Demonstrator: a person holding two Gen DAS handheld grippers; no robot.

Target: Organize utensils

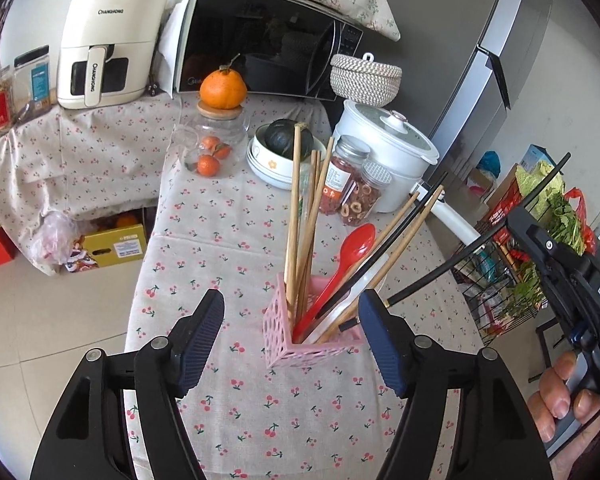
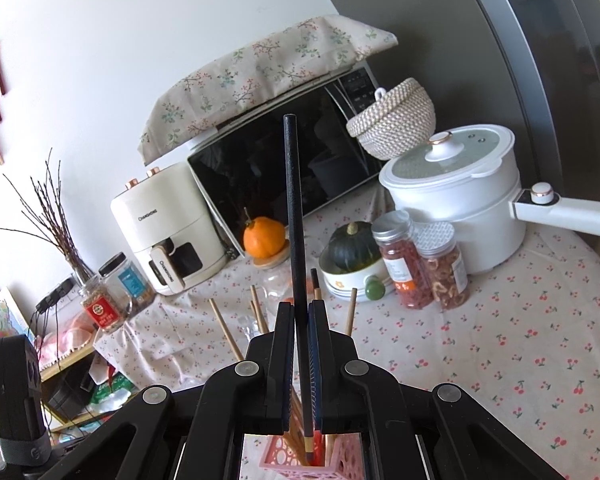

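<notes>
Left wrist view: your left gripper (image 1: 292, 330) has its jaws spread with nothing between the pads. It hangs just short of the pink holder (image 1: 300, 338), which stands on the cherry-print table (image 1: 204, 208). The holder already carries wooden chopsticks (image 1: 296, 216), a red spoon (image 1: 342, 268) and more sticks leaning to the right. At the right edge your right hand (image 1: 560, 396) brings in the right gripper (image 1: 548, 252) with a black chopstick (image 1: 432, 278) clamped across it, the gold-banded tip next to your left jaw.

My read: the step in hand is dropping that black stick into the holder. Keep the left jaws clear of the rim, or use them to steady the holder; it looks light and top-heavy with long sticks, so a side nudge could tip it. The leaning sticks and spoon crowd the right of the opening, so aim for the free gap.

Right wrist view: the right gripper (image 2: 300, 364) has its jaws pressed together on the black chopstick (image 2: 294, 216), which stands near upright, with the lower tip just above the pink holder (image 2: 268, 464). Lower it straight and let go only once the tip is inside.

Around: jars (image 2: 420, 264), a squash bowl (image 2: 352, 268), a white pot (image 2: 456, 208) and an orange (image 2: 263, 236) sit behind, well apart, not in the path. The only obstacles are the wooden sticks (image 2: 225, 332) poking up beside your jaws.
</notes>
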